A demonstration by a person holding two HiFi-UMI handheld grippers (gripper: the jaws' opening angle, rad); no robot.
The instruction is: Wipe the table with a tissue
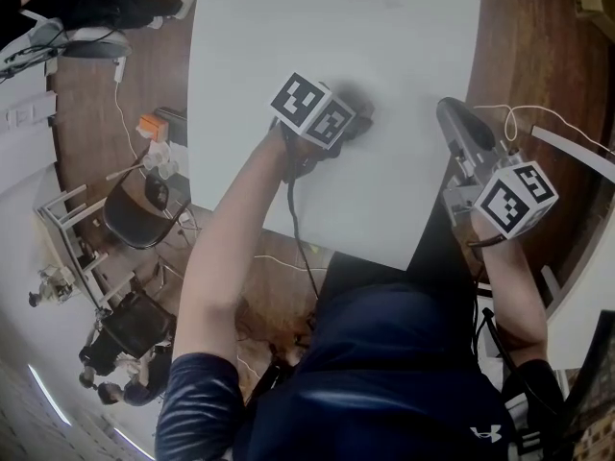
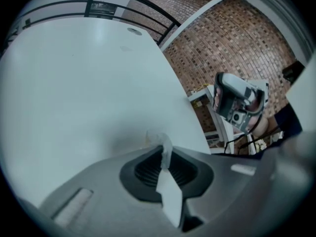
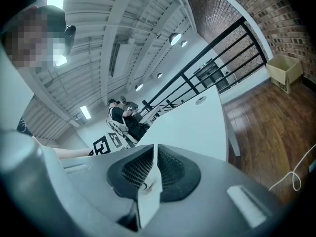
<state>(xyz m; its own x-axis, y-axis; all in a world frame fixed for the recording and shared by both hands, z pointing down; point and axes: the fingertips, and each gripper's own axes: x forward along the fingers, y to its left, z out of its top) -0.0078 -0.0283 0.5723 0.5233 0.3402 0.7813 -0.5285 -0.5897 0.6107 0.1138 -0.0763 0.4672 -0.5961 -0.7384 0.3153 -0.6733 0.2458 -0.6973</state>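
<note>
Although the head view blurs the tip of the left hand-held gripper [image 1: 357,115] into a dark smear over the white table [image 1: 384,27], the left gripper view shows its jaws pressed together on a tissue [image 2: 160,139]. Only a small crumpled tuft pokes out in front, low over the table; whether it touches the surface cannot be made out. Just off the table's right edge, the right hand-held gripper [image 3: 154,154] is closed on nothing, tilted up toward the ceiling.
</note>
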